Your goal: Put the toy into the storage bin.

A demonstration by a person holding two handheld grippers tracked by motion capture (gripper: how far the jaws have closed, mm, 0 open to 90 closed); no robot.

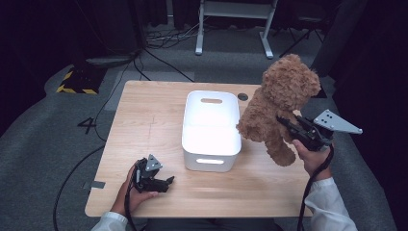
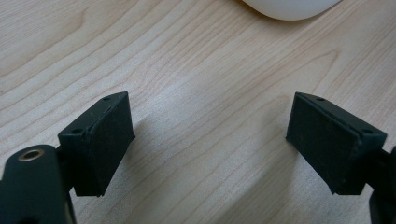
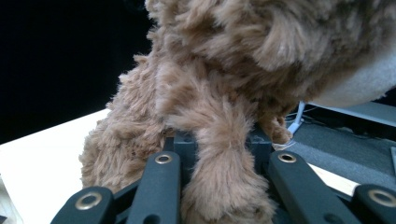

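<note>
A brown plush teddy bear (image 1: 281, 103) hangs in the air to the right of a white plastic bin (image 1: 211, 130), clear of the table top. My right gripper (image 1: 285, 123) is shut on the teddy bear's body, and in the right gripper view the curly fur (image 3: 219, 140) bulges out between the two black jaws. My left gripper (image 1: 169, 181) rests low over the wooden table (image 1: 144, 120) near its front left. It stands open, with only bare wood between its black pads (image 2: 105, 140).
The white bin has slot handles and sits mid-table; its rounded corner (image 2: 289, 7) lies just ahead of the left gripper. A dark round grommet (image 1: 243, 96) sits near the table's far edge. Cables and desk legs (image 1: 233, 29) lie on the floor beyond.
</note>
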